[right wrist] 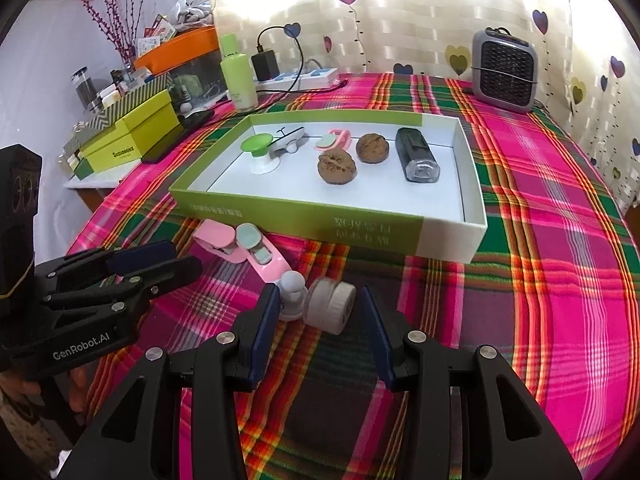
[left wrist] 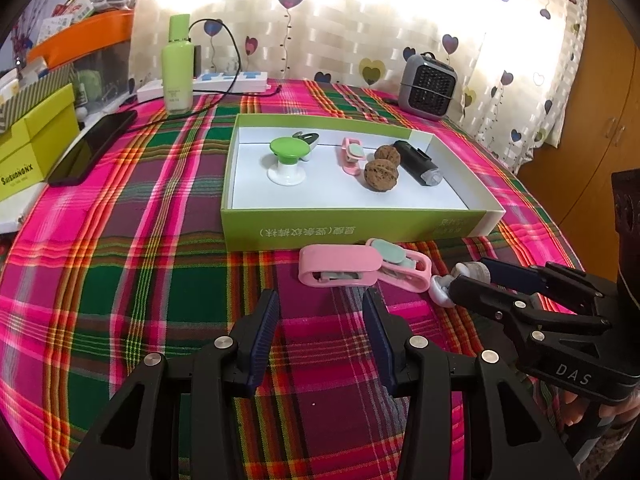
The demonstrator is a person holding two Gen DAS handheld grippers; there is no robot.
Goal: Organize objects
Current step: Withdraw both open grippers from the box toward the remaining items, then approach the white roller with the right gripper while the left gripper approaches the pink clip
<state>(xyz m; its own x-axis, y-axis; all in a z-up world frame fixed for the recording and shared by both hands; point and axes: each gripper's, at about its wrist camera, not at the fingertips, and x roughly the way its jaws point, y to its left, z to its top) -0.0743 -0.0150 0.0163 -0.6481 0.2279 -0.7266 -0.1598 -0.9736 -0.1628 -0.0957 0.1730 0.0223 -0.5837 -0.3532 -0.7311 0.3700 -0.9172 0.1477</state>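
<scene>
right claw (right wrist: pixel 318 312) is hovering low over the plaid-covered bench (right wrist: pixel 540 280), its jaws standing apart with the grey roller (right wrist: pixel 330 305) sitting between them; the left pad looks just about touching the roller's white handle end, though real contact is hard to call. over in the left wrist view, the left claw (left wrist: pixel 320 312) is hanging spread wide too, gripping nothing, its tips pointing at the pink clip (left wrist: pixel 340 270) lying just ahead on the cloth. a second pink clip (left wrist: pixel 404 270) is overlapping the first one's right end, and the roller is resting right beside that, near the right claw's fingertips (left wrist: pixel 460 284). all three are lying outside the green box (left wrist: pixel 352 226), just in front of its near wall. inside the box, things are lining up: a green-topped knob (left wrist: pixel 286 158) at the left with a grey clip-like piece behind it, a small pink clip (left wrist: pixel 352 154) in the middle, two walnuts (left wrist: pixel 380 174) close together, and a black cylinder (left wrist: pixel 418 162) at the right. a green bottle (left wrist: pixel 178 64) is standing upright at the back left, and a grey heater (left wrist: pixel 428 84) is sitting back right.
</scene>
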